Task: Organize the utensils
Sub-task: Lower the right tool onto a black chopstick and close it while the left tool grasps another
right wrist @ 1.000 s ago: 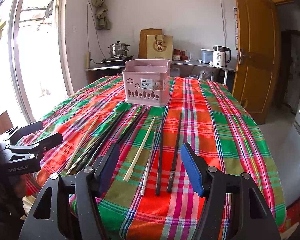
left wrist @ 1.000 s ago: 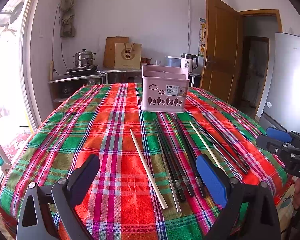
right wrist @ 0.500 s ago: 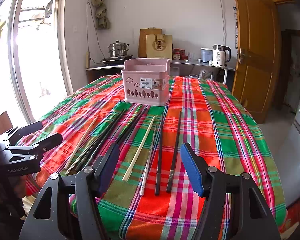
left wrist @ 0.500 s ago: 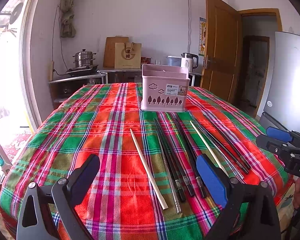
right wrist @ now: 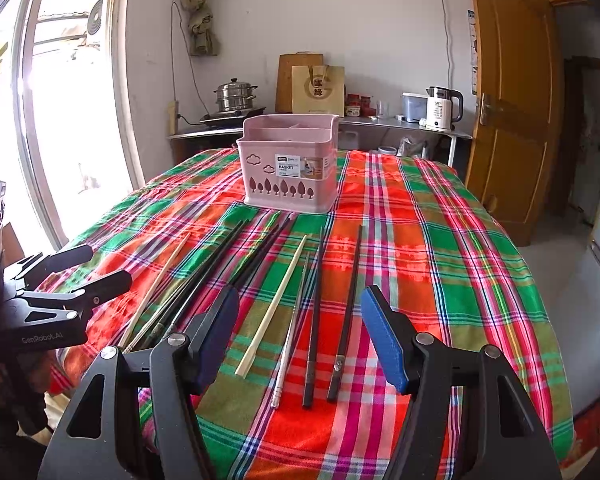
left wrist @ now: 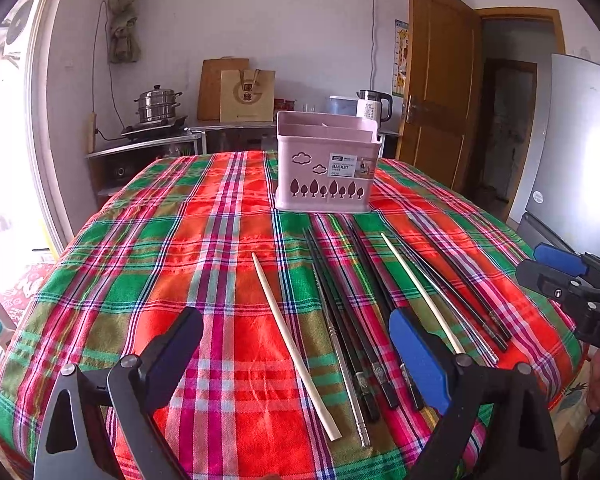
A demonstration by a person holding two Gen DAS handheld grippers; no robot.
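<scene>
Several chopsticks lie side by side on a plaid tablecloth (left wrist: 180,264): pale wooden ones (left wrist: 294,344) (right wrist: 272,306), black ones (left wrist: 352,312) (right wrist: 346,312) and a metal one (right wrist: 290,332). A pink utensil basket (left wrist: 326,162) (right wrist: 290,164) stands upright beyond their far tips. My left gripper (left wrist: 296,356) is open and empty, above the near ends of the chopsticks. My right gripper (right wrist: 300,340) is open and empty over the right-hand chopsticks. Each gripper shows at the edge of the other's view (left wrist: 564,276) (right wrist: 72,276).
The table's near edge is just below both grippers. Behind the table a counter holds a steamer pot (left wrist: 156,106), a paper bag (left wrist: 246,96) and a kettle (right wrist: 442,108). A wooden door (right wrist: 508,112) stands at the right, a bright window (right wrist: 60,120) at the left.
Both views have shifted very slightly; the grippers stay open and the chopsticks and basket have not moved.
</scene>
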